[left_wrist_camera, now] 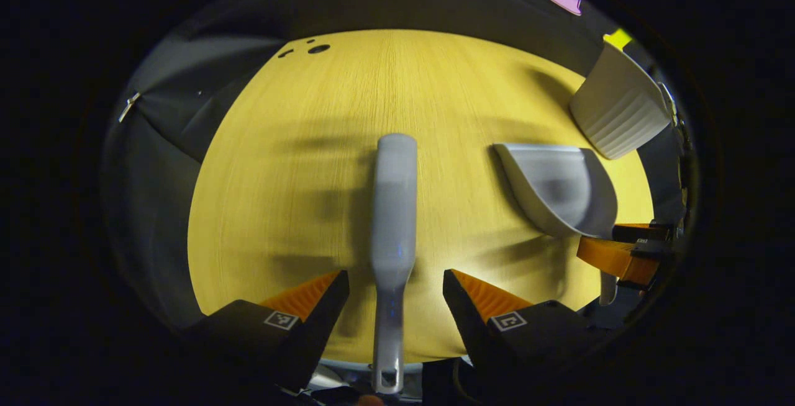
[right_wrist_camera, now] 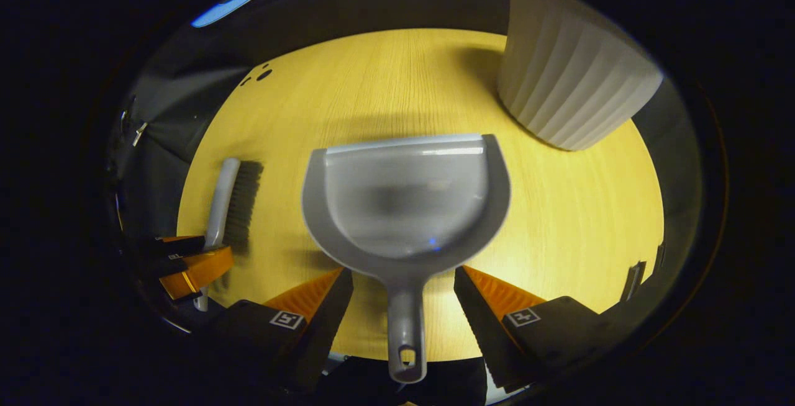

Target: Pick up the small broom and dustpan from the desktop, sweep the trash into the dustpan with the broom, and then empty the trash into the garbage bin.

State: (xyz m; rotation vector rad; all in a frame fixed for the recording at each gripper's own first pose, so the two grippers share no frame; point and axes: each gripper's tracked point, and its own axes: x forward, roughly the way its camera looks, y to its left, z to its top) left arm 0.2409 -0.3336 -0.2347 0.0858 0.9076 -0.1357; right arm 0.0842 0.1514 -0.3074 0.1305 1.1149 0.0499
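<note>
The small grey broom (left_wrist_camera: 394, 220) lies on the yellow wooden desktop (left_wrist_camera: 435, 83), its handle running back between the fingers of my left gripper (left_wrist_camera: 395, 288). That gripper is open, with a gap on each side of the handle. In the right gripper view the grey dustpan (right_wrist_camera: 407, 201) lies flat with its mouth facing away. Its handle (right_wrist_camera: 407, 325) passes between the spread fingers of my right gripper (right_wrist_camera: 404, 288), which is open. The broom (right_wrist_camera: 230, 201) and left gripper (right_wrist_camera: 192, 263) show at the left there. Small dark bits (left_wrist_camera: 318, 49) (right_wrist_camera: 264, 74) lie at the far left of the desktop.
A white ribbed garbage bin (right_wrist_camera: 571, 77) (left_wrist_camera: 621, 108) stands at the far right of the desktop, just beyond the dustpan (left_wrist_camera: 559, 189). The right gripper (left_wrist_camera: 621, 257) shows at the right edge of the left gripper view. Dark cloth surrounds the table.
</note>
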